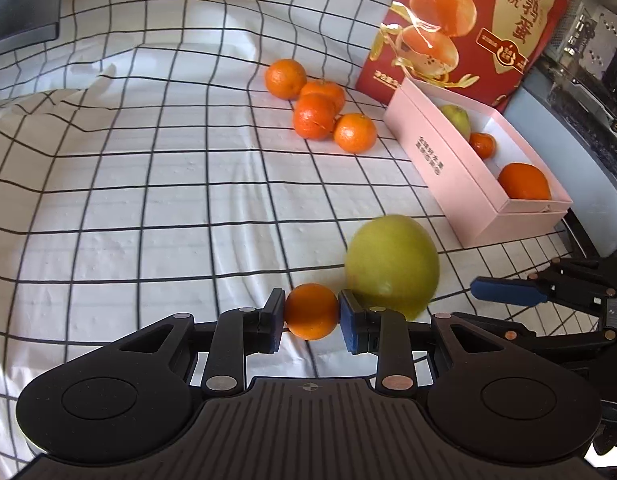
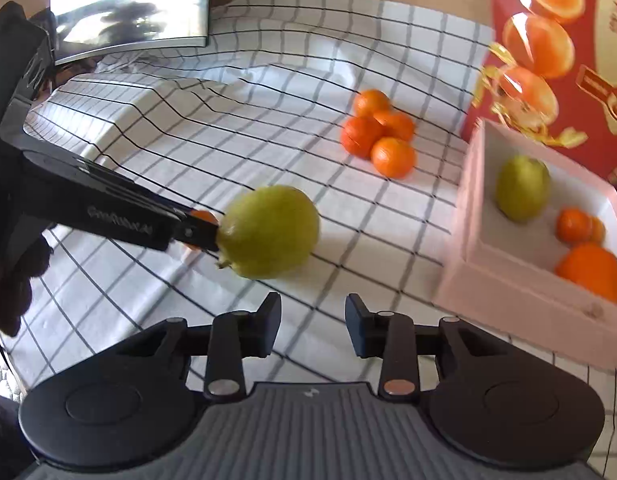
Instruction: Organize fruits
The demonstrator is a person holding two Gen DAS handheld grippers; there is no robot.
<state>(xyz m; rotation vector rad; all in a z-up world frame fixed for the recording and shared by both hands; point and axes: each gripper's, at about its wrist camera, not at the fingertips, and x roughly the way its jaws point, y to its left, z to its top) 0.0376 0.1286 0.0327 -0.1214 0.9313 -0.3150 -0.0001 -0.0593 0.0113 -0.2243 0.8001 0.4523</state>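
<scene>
- Left wrist view: my left gripper (image 1: 311,312) angles down toward the checked cloth (image 1: 148,184), its pads clamped on a small mandarin (image 1: 311,311).
- A large green fruit (image 1: 392,266), blurred, sits just beyond the right-hand pad, between the mandarin and the pink box (image 1: 448,160).
- The pink box lies open to the right, against the red carton (image 1: 468,28); inside it are a green pear (image 1: 456,118), a small mandarin and a bigger orange (image 1: 524,182).
- Four loose mandarins (image 1: 320,104) cluster left of the pink box's far end; left of them the cloth is bare.
- My right gripper's blue-padded finger (image 1: 508,292) pokes in near the pink box's near corner.
- Right wrist view: my right gripper (image 2: 312,326) tilts down, jaws apart with nothing between them, only cloth under it.
- The green fruit (image 2: 268,232) lies ahead, left of the pink box (image 2: 468,240), with the left gripper's finger (image 2: 196,232) touching its left side.
- Open cloth separates the green fruit from the pink box's wall.
</scene>
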